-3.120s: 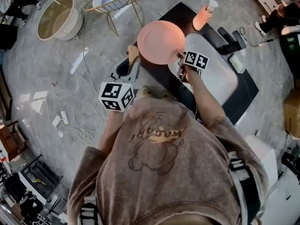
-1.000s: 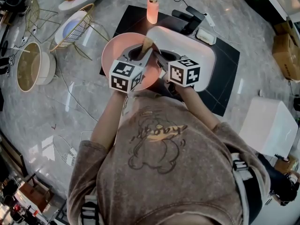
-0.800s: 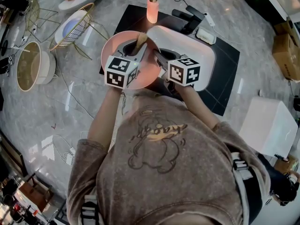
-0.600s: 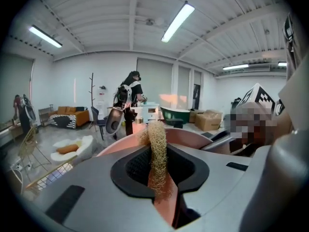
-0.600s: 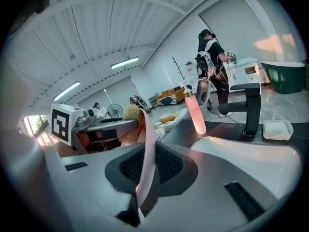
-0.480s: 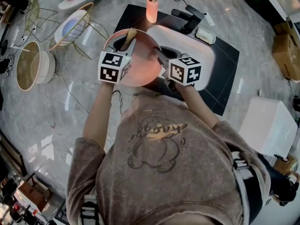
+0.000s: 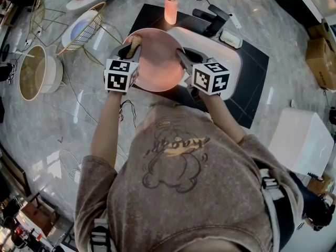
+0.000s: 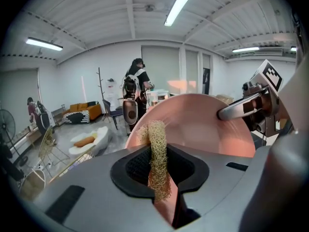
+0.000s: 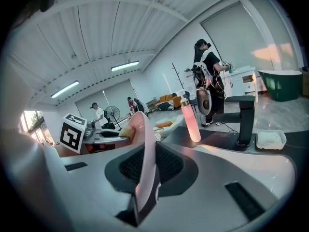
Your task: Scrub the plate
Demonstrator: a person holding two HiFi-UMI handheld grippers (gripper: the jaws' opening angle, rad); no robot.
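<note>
Straw-coloured scrubber [image 8: 155,153], pinched flat in the left tool [image 7: 130,48], now sits at the left rim of the plate [image 7: 157,62]. It has swept there from the middle within the last second. The pink plate stands tilted above the sink [image 7: 223,51], its right rim clamped by the right tool [image 7: 182,56], whose jaws have just eased slightly apart with the rim still between them. One scrubbing stroke seems to be finishing, and a looser grip could let the plate slip.

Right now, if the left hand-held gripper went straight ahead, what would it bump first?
Probably the pink plate; the scrubber that the left hand-held gripper holds is near its rim, depth unclear.
</note>
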